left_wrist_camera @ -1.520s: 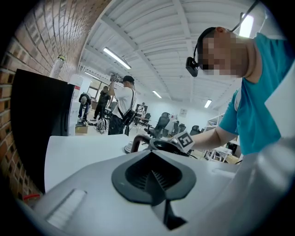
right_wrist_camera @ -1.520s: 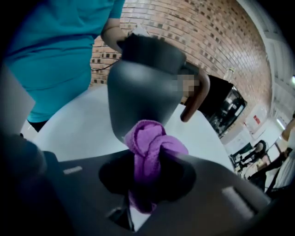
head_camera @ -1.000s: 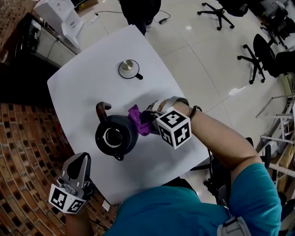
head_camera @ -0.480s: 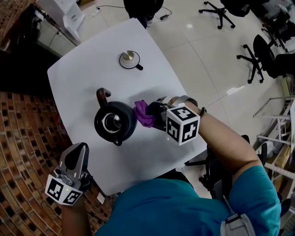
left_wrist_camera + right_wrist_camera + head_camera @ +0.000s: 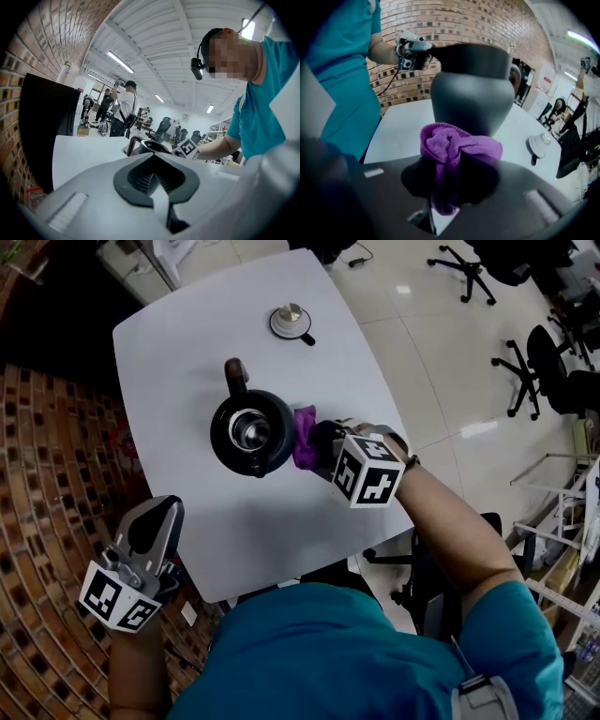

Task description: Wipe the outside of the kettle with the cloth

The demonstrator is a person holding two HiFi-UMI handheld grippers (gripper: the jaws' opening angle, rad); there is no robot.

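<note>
We judge the cloth [image 5: 306,435] to be soft, light and easily crushed. It bunches into a wad and will mould to a curved wall, so the sound way to hold it is by a thick fold with plenty left free in front. That is how it sits now: the right gripper [image 5: 321,441] has its jaws closed on the purple bundle, and a rounded lump of it pokes out beyond the tips. The kettle [image 5: 251,432] looks rigid, dark and smooth, probably fairly heavy for its size and a little slippery under a dry rub. It stands upright near the middle of the white table [image 5: 178,343], its top open. The lid [image 5: 290,322] rests by itself well apart, toward the far edge. The cloth lies against the kettle's right flank, low on the belly in the right gripper view. It is touching or just beside; we cannot tell which. Nothing steadies the kettle, so we expect a firm sideways stroke could slide or turn it. The curved handle [image 5: 233,371] on its far side seems the natural place to brace it. The left gripper [image 5: 155,521] hangs at the near left edge of the table, well apart from the kettle, its jaws together and nothing between them.
</note>
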